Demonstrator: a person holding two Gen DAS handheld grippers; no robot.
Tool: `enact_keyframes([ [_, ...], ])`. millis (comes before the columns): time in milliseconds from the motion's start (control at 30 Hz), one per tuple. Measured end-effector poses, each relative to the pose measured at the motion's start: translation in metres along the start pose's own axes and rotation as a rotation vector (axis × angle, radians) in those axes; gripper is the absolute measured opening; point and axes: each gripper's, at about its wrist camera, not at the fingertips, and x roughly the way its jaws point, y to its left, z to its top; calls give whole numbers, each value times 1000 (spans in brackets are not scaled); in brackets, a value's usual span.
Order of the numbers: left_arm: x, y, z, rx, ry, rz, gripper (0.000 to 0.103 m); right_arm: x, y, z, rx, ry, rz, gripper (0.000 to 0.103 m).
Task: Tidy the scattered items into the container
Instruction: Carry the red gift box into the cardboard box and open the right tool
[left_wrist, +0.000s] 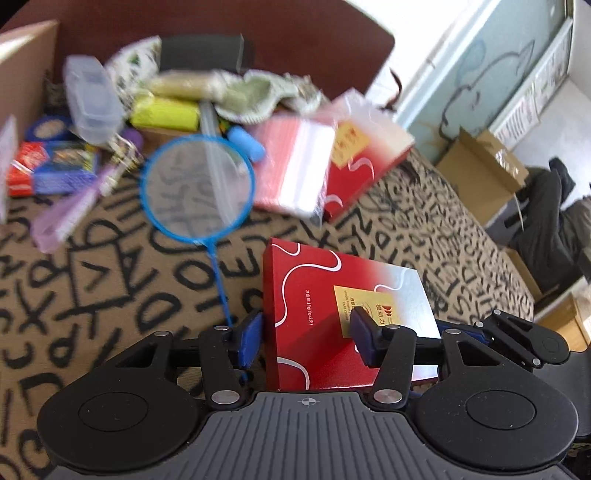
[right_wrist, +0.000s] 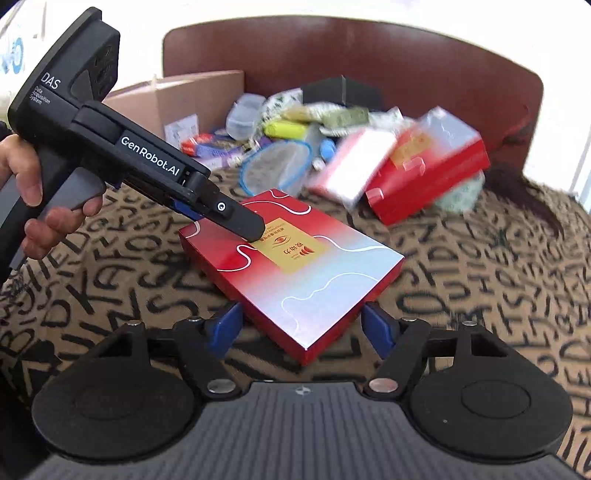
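A flat red-and-silver box (left_wrist: 332, 314) (right_wrist: 291, 266) lies on the letter-patterned cover. My left gripper (left_wrist: 308, 341) is shut on the red-and-silver box: one finger sits on its top face, the other at its edge. From the right wrist view the left gripper (right_wrist: 255, 232) presses on the box's far-left corner. My right gripper (right_wrist: 301, 328) is open, its blue pads either side of the box's near corner, not touching. A cardboard box (right_wrist: 184, 99) stands at the back left.
A pile lies at the back: a second red box (right_wrist: 432, 177), a pink-and-white packet (right_wrist: 351, 166), a blue-rimmed net (left_wrist: 199, 184), a clear plastic case (left_wrist: 92, 99), a yellow pack (left_wrist: 166, 114). A brown chair back (right_wrist: 369, 55) stands behind.
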Motion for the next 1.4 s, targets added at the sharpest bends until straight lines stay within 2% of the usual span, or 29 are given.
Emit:
enact_keyframes([
  [167,-40,13,10,-45,-108,43,56,0,15,31,-75,-67,35,75],
  [433,-124,48,35,-91,-318,145,56,13,54,100,-203,-214,124,75],
  [733,-209,110,67,-153,-495,308,56,62,116,187,-285,-333,268,75],
  [900,-232,159,80,-202,-531,371,56,98,152,225,-327,-344,318,75],
  [1033,-237,192,87,-233,-531,402,56,127,174,243,-329,-315,344,75],
  [1267,-220,240,87,-303,-497,412,58,171,193,251,-322,-234,356,76],
  [1400,-210,257,86,-338,-483,407,66,187,196,250,-298,-200,365,76],
])
